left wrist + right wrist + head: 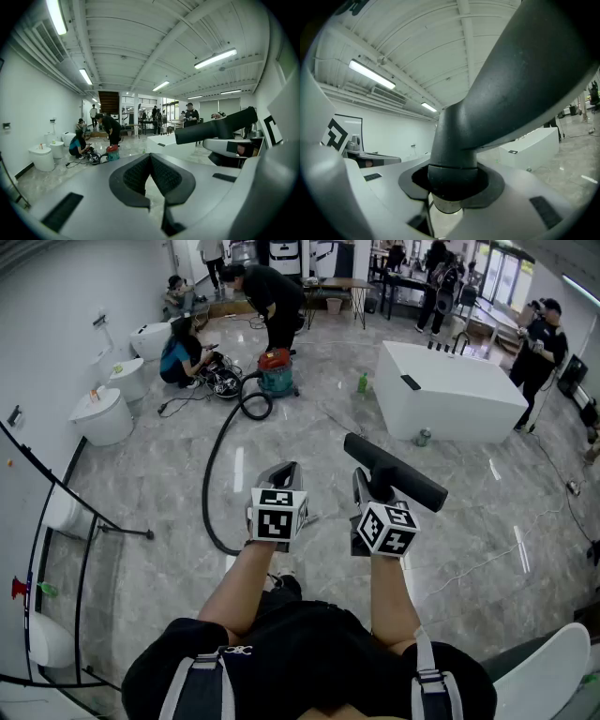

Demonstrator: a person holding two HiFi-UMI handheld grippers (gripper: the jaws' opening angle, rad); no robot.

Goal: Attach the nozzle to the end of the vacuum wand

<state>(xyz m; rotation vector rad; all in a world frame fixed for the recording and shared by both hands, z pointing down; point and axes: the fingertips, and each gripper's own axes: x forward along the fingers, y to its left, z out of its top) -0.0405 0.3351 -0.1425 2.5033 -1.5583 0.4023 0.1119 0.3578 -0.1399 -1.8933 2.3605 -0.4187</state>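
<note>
A black T-shaped nozzle (394,470) is held up in front of me, its wide bar slanting to the right. My right gripper (367,486) is shut on the nozzle's round neck (452,154), which fills the space between the pads in the right gripper view. My left gripper (281,474) hangs just left of it, shut and empty; in the left gripper view its pads (136,176) meet with nothing between them and the nozzle (215,129) shows at the right. A black hose (220,456) runs across the floor from a red and teal vacuum (277,373) toward my feet. I see no wand.
A white bathtub (450,390) stands at the right, with a can (424,437) and a green bottle (362,382) on the floor near it. Toilets (103,413) line the left wall beside a black railing (56,484). Several people work by the vacuum and further back.
</note>
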